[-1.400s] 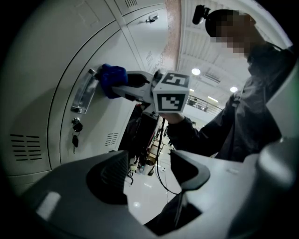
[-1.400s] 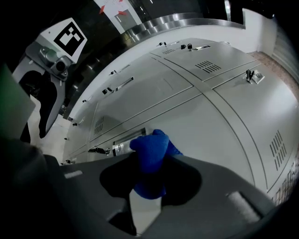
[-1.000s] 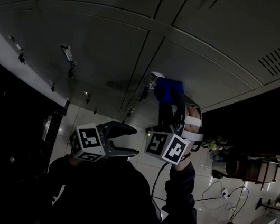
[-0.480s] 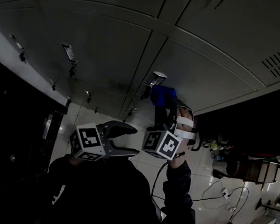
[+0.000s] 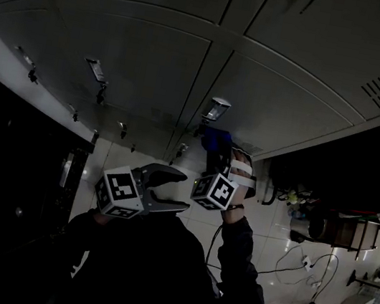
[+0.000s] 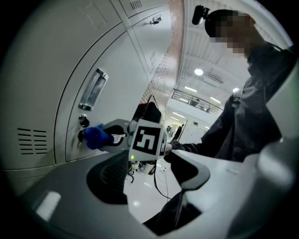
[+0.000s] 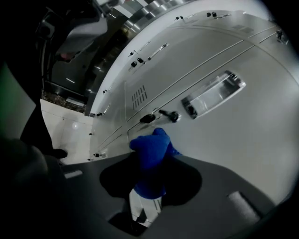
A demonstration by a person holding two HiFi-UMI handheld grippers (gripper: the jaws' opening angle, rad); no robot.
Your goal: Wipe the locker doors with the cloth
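Note:
The blue cloth [image 5: 215, 140] is bunched in my right gripper [image 5: 215, 148], which is shut on it and presses it against the grey locker door [image 5: 279, 101], just below the metal handle [image 5: 216, 108]. In the right gripper view, the cloth [image 7: 152, 149] covers the jaw tips of that gripper [image 7: 149, 163], close to the key lock [image 7: 168, 115] and under the handle [image 7: 212, 93]. My left gripper [image 5: 184, 192] hangs lower and away from the lockers, open and holding nothing. From the left gripper [image 6: 149, 175] I see the cloth [image 6: 96, 137] touching the door.
More locker doors [image 5: 121, 48] with vents and small key locks [image 5: 100, 95] run left and above. White tiled floor [image 5: 271, 227] lies below, with cables [image 5: 301, 262] and dark clutter [image 5: 337, 228] at the right. The person's dark sleeve [image 5: 235, 265] trails behind the right gripper.
My right gripper has slid the cloth down the door, from beside the handle to below it. The left gripper has stayed where it was, open.

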